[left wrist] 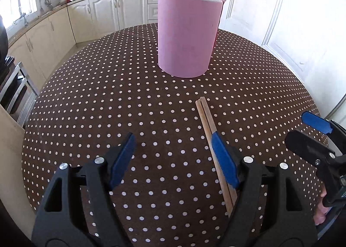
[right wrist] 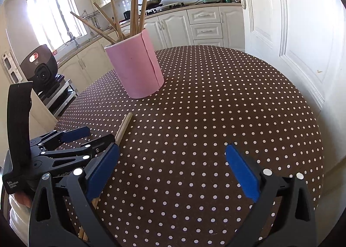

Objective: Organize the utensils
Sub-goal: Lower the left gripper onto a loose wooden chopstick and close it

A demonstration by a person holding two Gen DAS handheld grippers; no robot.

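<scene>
A pair of wooden chopsticks [left wrist: 206, 117] lies flat on the polka-dot table [left wrist: 108, 106], also in the right wrist view [right wrist: 124, 125]. A pink cylindrical holder [left wrist: 187, 35] stands farther back, with several wooden chopsticks [right wrist: 134, 13] upright in it; the holder also shows in the right wrist view [right wrist: 136, 65]. My left gripper [left wrist: 174, 156] is open and empty, its right finger over the lying pair. My right gripper [right wrist: 173, 164] is open and empty, to the right of the pair. Each gripper shows in the other's view, the right one [left wrist: 311, 130] and the left one [right wrist: 82, 136].
Kitchen cabinets and a counter [left wrist: 103, 9] run behind the table. A white door [left wrist: 281, 20] stands at the right. A black appliance [right wrist: 41, 63] sits on a rack to the left of the table. The table edge curves close on the right.
</scene>
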